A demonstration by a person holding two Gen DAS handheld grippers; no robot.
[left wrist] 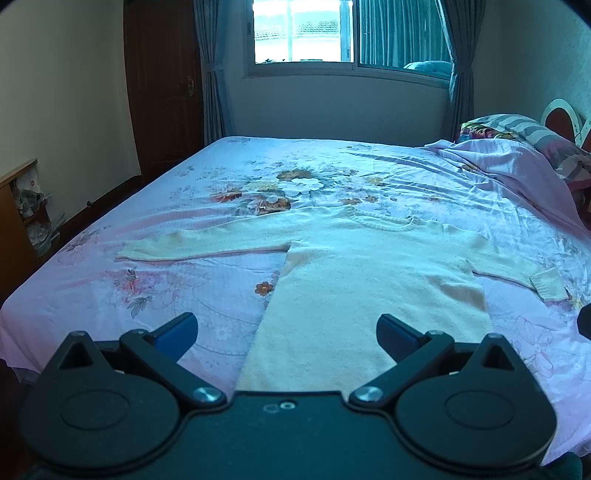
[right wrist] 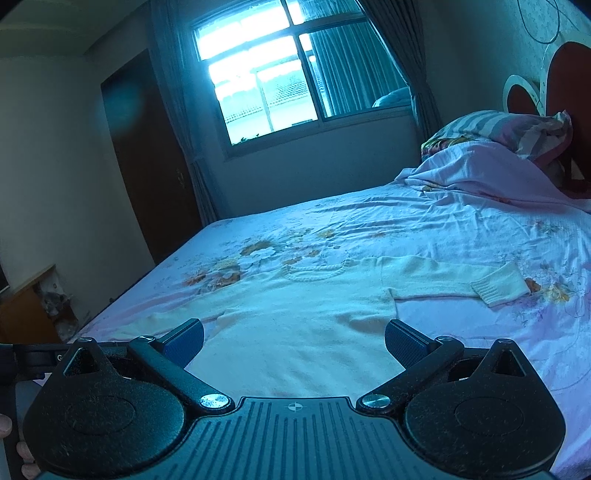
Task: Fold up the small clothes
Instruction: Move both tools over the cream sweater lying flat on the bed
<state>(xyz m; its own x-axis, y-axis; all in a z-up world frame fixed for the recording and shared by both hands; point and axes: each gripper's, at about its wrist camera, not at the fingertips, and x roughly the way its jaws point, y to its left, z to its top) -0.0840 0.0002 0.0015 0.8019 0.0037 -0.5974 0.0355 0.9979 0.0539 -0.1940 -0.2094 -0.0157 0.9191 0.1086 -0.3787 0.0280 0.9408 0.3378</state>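
A bedroom with a window (left wrist: 303, 31) and grey curtains (left wrist: 212, 70) on the far wall, a dark wooden door (left wrist: 162, 85) at far left, and a wide bed (left wrist: 207, 162) under a pink floral sheet fills my view. A cream knitted sweater (left wrist: 369, 280) lies flat on the sheet, face up, neckline toward the far side and hem toward me, both sleeves spread out to left and right; the right sleeve's ribbed cuff (right wrist: 498, 286) rests on the sheet well out to the right. My left gripper (left wrist: 286, 328) hovers over the near hem edge with its jaws wide apart, nothing between them, the left blue pad over bare sheet and the right over the sweater. My right gripper (right wrist: 293, 341) also hangs above the sweater's body, jaws spread and empty. Pillows (right wrist: 498, 129) and a crumpled pink quilt (right wrist: 480, 166) are piled at far right by the headboard (right wrist: 569, 74). A low wooden cabinet (left wrist: 16, 206) stands at left beside the bed.
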